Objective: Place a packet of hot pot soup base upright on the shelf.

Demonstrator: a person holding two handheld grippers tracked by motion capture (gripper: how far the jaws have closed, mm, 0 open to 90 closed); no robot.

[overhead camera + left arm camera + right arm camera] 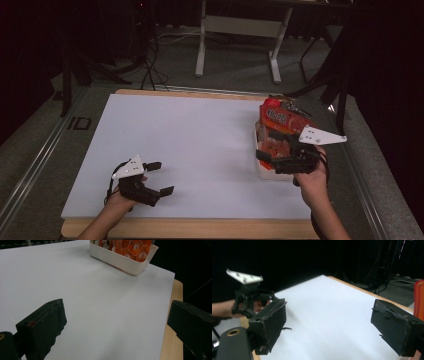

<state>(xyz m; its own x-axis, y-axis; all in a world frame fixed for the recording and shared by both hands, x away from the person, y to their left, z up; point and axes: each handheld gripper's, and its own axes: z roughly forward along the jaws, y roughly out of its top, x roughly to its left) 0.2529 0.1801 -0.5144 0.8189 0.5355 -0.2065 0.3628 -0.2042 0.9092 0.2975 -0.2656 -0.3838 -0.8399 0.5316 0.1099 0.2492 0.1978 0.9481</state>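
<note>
Nearest us in the high view are the two forearms at the table's near edge; we see the left gripper point(161, 177) low on the white sheet point(200, 145), its two black jaws spread wide with nothing between them; over on the other side the right gripper point(261, 156) sits just beside the white tray point(265, 172), its jaws also standing wide apart with nothing held.

The left gripper view gives us what the high view hides: the tray point(120, 261) has a plain, low cream wall, and it stands near the sheet's corner, close to the bare wooden table edge point(172, 340); inside it orange packets point(132, 247) stand upright, packed side by side; print shows on them, too small for us to read.

The right gripper view looks the other way across the sheet point(332, 322); between its own parted jaws we see paper, and farther off the left gripper point(272, 298) with its grey three-cornered plate on top; at the frame's right edge a sliver of orange point(419, 300) marks the packets, close by that jaw.

From above, the red-and-orange packets point(280, 125) rise well over the tray's rim; beyond the table lie grey floor point(235, 75) and the white legs of a stand point(201, 50).
</note>
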